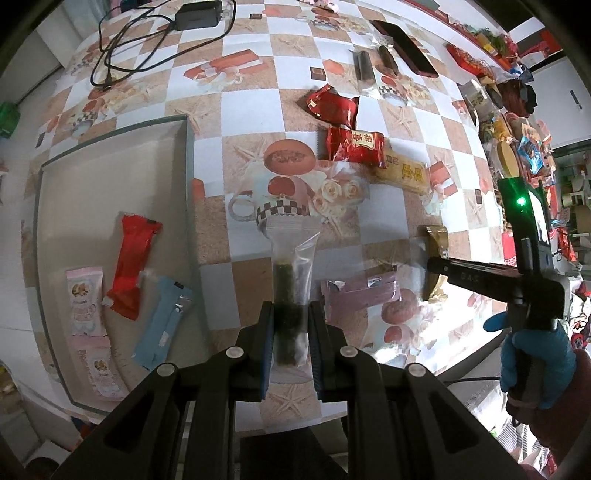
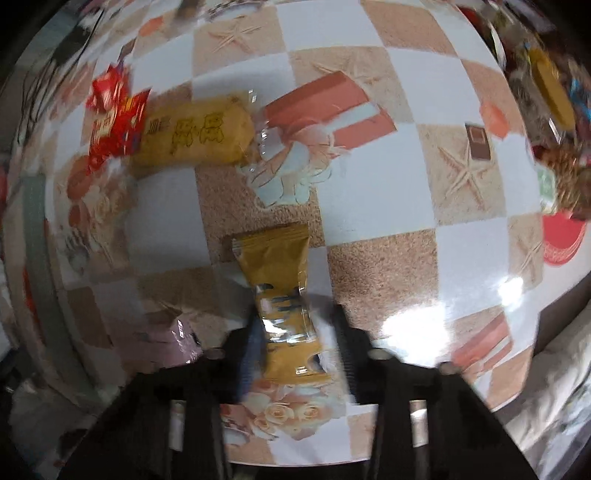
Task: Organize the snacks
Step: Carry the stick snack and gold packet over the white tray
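snacks are partly sorted: a grey tray at the left of the table already holds four packets lying flat, a red packet, a blue packet and two pink packets, one below the other. both hands carry one more item each. the left gripper, pointing straight down above the table just right of the tray, has its jaws clamped on a clear bag with a dark green roll inside. the right gripper, seen blurred in its own view, has its jaws pressed together on a gold packet, which hangs above the table; a blue-gloved hand holds this tool. left loose on the table are a mauve packet just beside the left gripper, two red packets, a yellow bar touching the nearer red packet, and two dark sticks in clear wrap near a phone. judged from this, under half the work is done. the yellow bar and the nearer red packet carry printed characters, too small and blurred to read reliably; the right tool bears faint letters that cannot be made out. a charger and cable lie at the far side.
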